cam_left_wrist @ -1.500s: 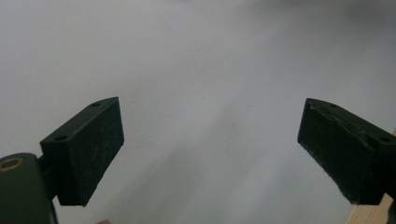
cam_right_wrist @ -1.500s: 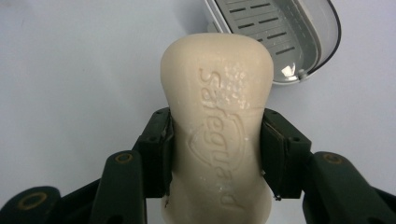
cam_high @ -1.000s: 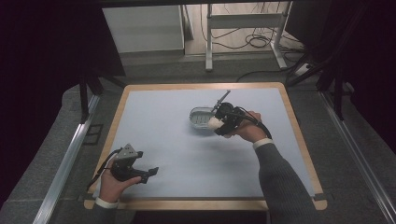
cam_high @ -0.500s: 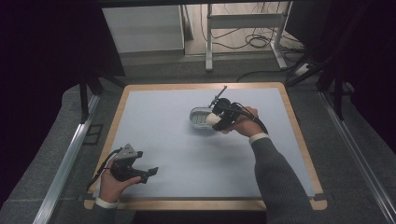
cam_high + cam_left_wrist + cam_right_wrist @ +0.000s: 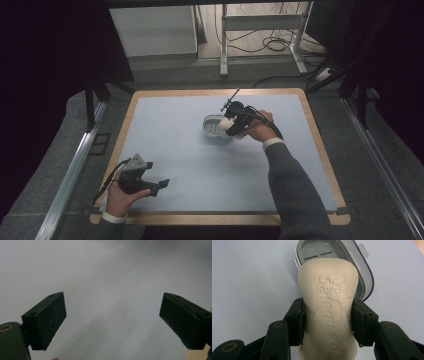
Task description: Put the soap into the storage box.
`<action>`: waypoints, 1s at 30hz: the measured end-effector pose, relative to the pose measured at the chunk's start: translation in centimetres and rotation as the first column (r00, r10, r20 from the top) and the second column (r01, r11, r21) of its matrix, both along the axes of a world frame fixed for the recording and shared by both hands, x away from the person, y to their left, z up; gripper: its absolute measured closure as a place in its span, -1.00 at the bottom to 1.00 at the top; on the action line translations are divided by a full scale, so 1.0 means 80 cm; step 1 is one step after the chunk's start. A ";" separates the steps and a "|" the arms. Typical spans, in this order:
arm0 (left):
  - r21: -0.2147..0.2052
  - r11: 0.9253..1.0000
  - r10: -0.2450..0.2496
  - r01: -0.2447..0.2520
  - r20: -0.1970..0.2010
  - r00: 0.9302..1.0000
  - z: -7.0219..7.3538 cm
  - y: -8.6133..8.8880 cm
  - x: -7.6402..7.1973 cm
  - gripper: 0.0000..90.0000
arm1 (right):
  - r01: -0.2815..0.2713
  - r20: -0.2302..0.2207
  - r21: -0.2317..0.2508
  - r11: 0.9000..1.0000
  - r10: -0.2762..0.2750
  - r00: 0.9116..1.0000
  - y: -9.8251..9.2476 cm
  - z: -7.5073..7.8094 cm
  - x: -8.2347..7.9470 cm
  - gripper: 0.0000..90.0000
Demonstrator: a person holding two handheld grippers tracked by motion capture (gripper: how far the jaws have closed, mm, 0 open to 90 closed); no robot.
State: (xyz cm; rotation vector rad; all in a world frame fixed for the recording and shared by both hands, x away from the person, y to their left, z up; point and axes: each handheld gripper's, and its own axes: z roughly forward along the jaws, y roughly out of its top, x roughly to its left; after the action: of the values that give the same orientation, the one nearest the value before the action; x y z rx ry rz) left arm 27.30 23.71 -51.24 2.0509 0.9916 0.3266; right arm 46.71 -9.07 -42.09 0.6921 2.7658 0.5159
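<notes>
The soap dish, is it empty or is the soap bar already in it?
Empty. The soap dish shows its bare slotted floor, and the soap bar is clamped in the right gripper in front of it.

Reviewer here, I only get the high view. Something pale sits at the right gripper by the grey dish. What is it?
Observer: A cream soap bar, clamped at its waist by the right gripper.
Reviewer: Any marking on it?
Observer: Yes, embossed lettering reading Safeguard.
Reviewer: Is the soap dish empty?
Observer: What shows of its slotted inside is bare; the bar hides the rest.
Reviewer: And the left gripper?
Observer: Jaws wide apart, nothing between them.
</notes>
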 end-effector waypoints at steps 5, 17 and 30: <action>0.000 1.000 0.000 0.000 0.000 1.000 0.000 0.000 0.000 -0.83 | -0.002 0.001 -0.008 1.000 0.002 1.000 0.001 -0.002 0.002 0.10; 0.000 1.000 -0.004 0.004 -0.002 1.000 -0.001 -0.001 0.001 -0.83 | -0.017 0.003 -0.007 1.000 0.017 1.000 0.010 -0.006 0.020 0.10; -0.002 1.000 -0.005 0.005 -0.003 1.000 -0.001 -0.001 0.001 -0.83 | -0.046 0.008 -0.022 0.999 0.046 0.999 0.028 -0.016 0.033 0.10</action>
State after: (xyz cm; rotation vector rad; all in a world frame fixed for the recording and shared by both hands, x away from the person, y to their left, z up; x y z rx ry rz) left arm 27.36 23.65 -51.31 2.0519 0.9882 0.3205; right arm 49.31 -6.86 -43.36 0.6211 2.7809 0.4956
